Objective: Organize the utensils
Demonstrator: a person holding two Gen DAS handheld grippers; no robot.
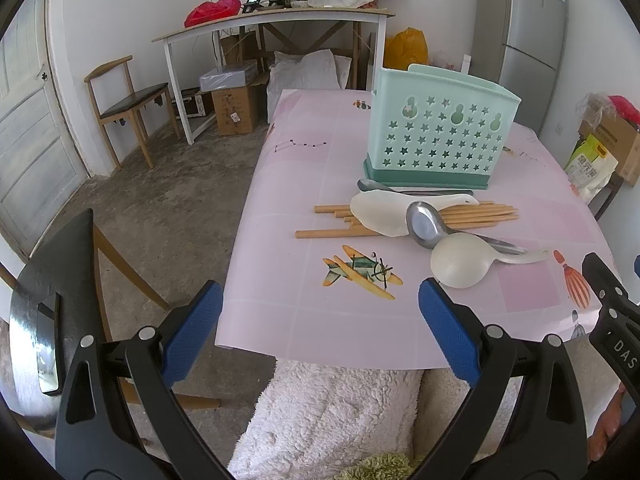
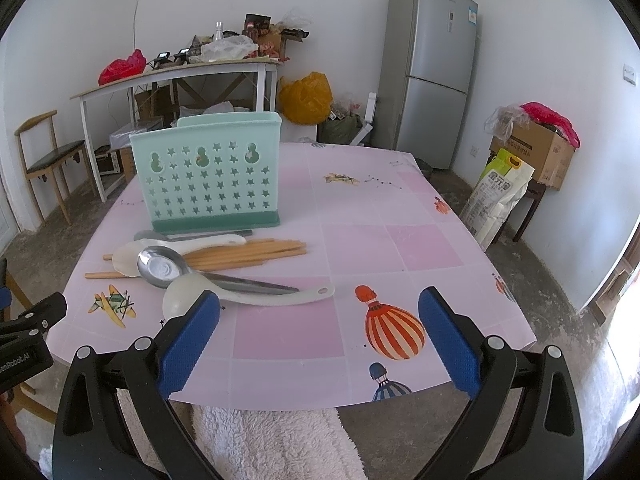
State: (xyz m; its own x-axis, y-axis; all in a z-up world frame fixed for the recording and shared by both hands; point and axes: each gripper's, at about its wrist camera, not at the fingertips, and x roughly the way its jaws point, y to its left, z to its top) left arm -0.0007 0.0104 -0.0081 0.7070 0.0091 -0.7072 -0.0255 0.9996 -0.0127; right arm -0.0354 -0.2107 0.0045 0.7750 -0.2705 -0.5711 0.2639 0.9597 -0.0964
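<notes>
Starting state of the utensil-sorting task. The mint-green holder (image 1: 440, 136) stands upright in the upper right of the left wrist view, on the pink worktop (image 1: 288, 184); no handle shows above its rim, so it appears unfilled. All utensils lie loose in a pile just in front of it: a bundle of wooden chopsticks (image 1: 404, 220), a white rice paddle (image 1: 384, 212) across them, a steel ladle (image 1: 424, 226), a white ladle (image 1: 460, 264) nearest the viewer, and a smaller steel spoon (image 1: 370, 185) close against the holder's base. The left tool (image 1: 320, 322) and the right tool (image 2: 319, 328) hover at the lower frame edge, jaws spread wide, gripping nothing. By this evidence no utensil is yet sorted; every piece remains to be lifted into the holder.
</notes>
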